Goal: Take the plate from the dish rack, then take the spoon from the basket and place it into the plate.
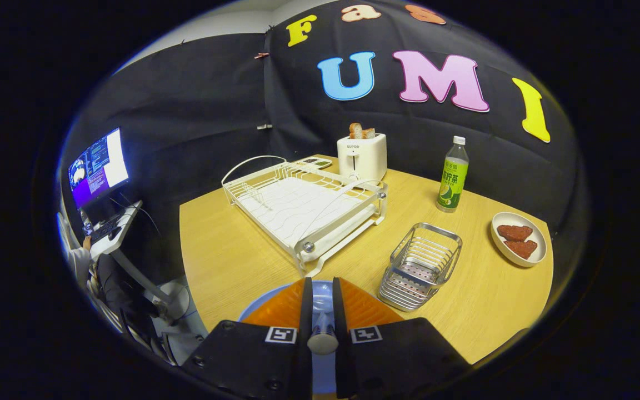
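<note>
Between your jaws sits a slim silvery rod with a rounded end, most likely the spoon (323,333) handle, pointing back toward the camera. Both fingers look to be pressing on it from either side, leaving a narrow gap that it fills, so your gripper (323,303) seems clamped on the spoon.

Under the fingers and just ahead of them lies the pale blue plate (259,308), resting at the near edge of the bench (225,255). You can see its rim curving out to the left of the fingers and a strip of it through the gap.

Judging from this, the first part is done: the white dish rack (303,205) in the middle of the bench holds no plate, and the plate is down on the wood. The wire basket (421,266), just right of the fingers and near the rack's front corner, looks bare inside, which fits the spoon being out and in your grip.

What remains, as I read it, is the release. You are over the plate already, but how much of the spoon's bowl touches it is hidden by the fingers, so I cannot tell whether it is resting or hanging above. Once you let go with the spoon settled on the plate, the task should be complete.
</note>
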`<state>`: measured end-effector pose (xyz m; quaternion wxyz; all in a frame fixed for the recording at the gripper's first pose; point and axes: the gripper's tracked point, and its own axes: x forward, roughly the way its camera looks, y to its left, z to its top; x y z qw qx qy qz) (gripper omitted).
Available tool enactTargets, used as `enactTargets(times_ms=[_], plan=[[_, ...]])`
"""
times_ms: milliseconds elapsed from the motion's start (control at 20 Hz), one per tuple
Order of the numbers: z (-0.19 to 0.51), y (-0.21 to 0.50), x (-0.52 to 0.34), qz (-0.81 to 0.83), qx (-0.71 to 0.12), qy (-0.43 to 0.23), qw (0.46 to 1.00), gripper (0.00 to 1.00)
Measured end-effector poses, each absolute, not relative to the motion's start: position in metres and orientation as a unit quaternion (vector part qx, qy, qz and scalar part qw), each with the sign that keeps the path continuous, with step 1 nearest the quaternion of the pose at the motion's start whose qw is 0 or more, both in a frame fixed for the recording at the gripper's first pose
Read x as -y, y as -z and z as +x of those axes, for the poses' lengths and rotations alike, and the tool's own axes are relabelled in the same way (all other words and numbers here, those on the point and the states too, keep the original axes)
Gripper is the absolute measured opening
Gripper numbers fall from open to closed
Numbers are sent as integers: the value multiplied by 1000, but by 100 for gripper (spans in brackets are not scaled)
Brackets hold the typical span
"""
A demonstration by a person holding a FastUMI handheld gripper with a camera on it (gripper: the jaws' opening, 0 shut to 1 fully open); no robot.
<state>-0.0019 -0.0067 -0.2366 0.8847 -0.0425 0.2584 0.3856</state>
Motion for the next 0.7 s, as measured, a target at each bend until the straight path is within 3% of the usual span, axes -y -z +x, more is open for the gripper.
enactTargets(times_ms=[600, 700], plan=[[-14, 273, 29, -44, -339, -362, 867, 25], [-13, 269, 30, -34, -354, -350, 867, 39]])
